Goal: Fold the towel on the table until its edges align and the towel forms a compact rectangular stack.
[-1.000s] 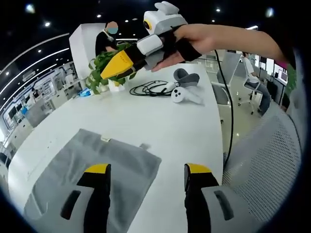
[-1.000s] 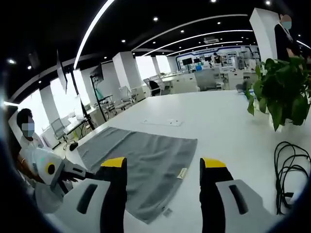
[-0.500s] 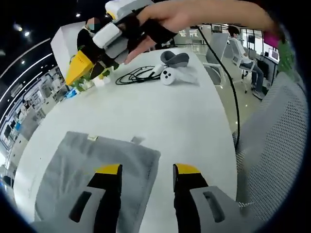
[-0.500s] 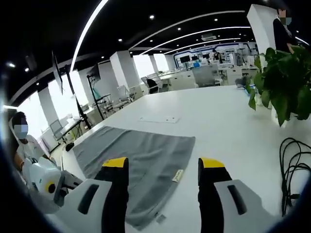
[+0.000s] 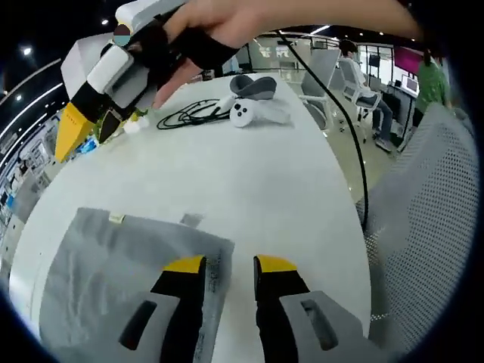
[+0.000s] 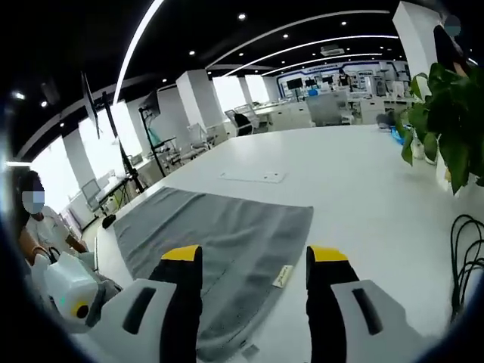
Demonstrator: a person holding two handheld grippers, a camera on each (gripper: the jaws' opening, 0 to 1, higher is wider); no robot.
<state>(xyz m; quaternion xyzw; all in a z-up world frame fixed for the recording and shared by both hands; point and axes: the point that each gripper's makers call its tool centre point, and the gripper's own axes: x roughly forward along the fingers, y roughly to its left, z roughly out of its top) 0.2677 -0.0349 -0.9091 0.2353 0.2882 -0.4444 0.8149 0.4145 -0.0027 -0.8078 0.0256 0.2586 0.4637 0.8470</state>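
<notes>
A grey towel lies flat on the white table, with a small tag at its far edge. My left gripper is low over the towel's near right corner. Its jaws stand a narrow gap apart, with the towel's edge running between them. A gloved hand carries my right gripper above the table's far left. In the right gripper view the same towel spreads ahead, and my right gripper hangs wide open above its near edge with nothing between the jaws.
A black cable and a white controller with a headset lie at the table's far end. A potted plant stands nearby. A mesh chair sits beside the table. A flat white card lies beyond the towel.
My left gripper's jaws have narrowed a lot and moved in over the towel's corner. The right gripper has swung leftward across the left gripper view, its jaws staying wide.
</notes>
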